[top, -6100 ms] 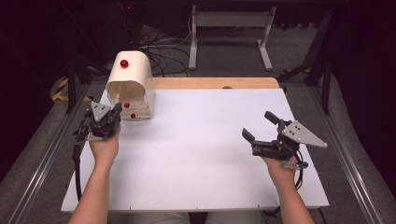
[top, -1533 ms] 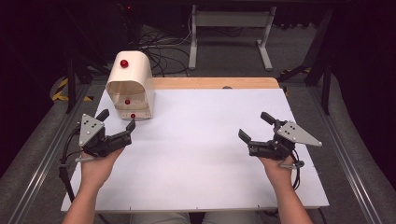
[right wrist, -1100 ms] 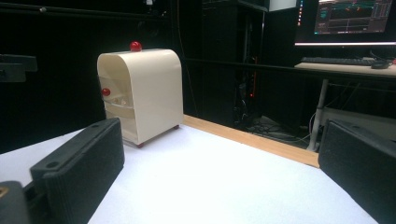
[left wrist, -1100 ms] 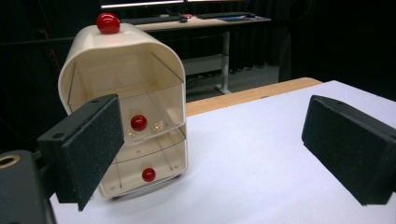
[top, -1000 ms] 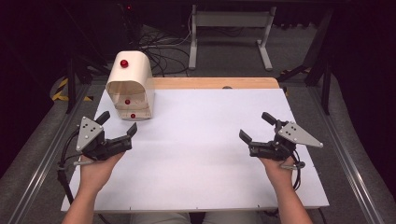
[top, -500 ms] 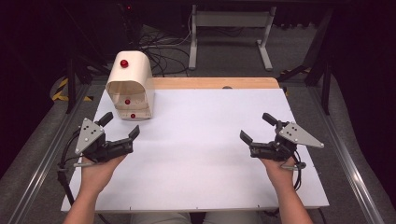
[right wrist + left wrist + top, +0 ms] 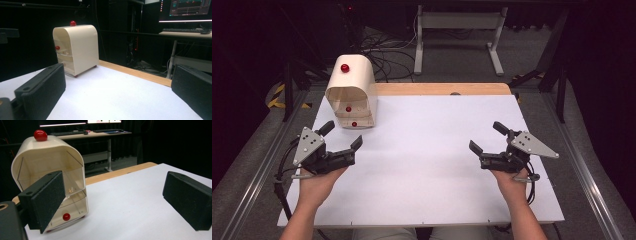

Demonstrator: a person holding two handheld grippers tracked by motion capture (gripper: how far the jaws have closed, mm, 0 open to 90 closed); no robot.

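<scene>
White sheeting covers the desk (image 7: 427, 165) right under my hands, bare around both of them. My left gripper (image 7: 343, 142) hangs low over the near left part of it with its jaws spread wide and nothing between them; in the left gripper view the two black pads (image 7: 47, 200) stand far apart with only white surface in the gap. My right gripper (image 7: 486, 142) sits well apart on the near right side, likewise released, jaws wide and empty, pointing across the desk toward the left.

Just ahead of my left gripper, near it but not touching, stands the cream drawer box (image 7: 351, 95) with its rounded top. It is upright at the far left of the white sheet. Its front faces me and shows clear drawers (image 7: 66, 202), the lower one carrying a small red knob (image 7: 66, 216). A larger red knob (image 7: 344, 67) sits on top of the box.

Beyond the box a strip of bare wood (image 7: 442, 89) edges the far side of the desk. Farther still, past the floor cables, stand the legs of another table (image 7: 457, 22).
</scene>
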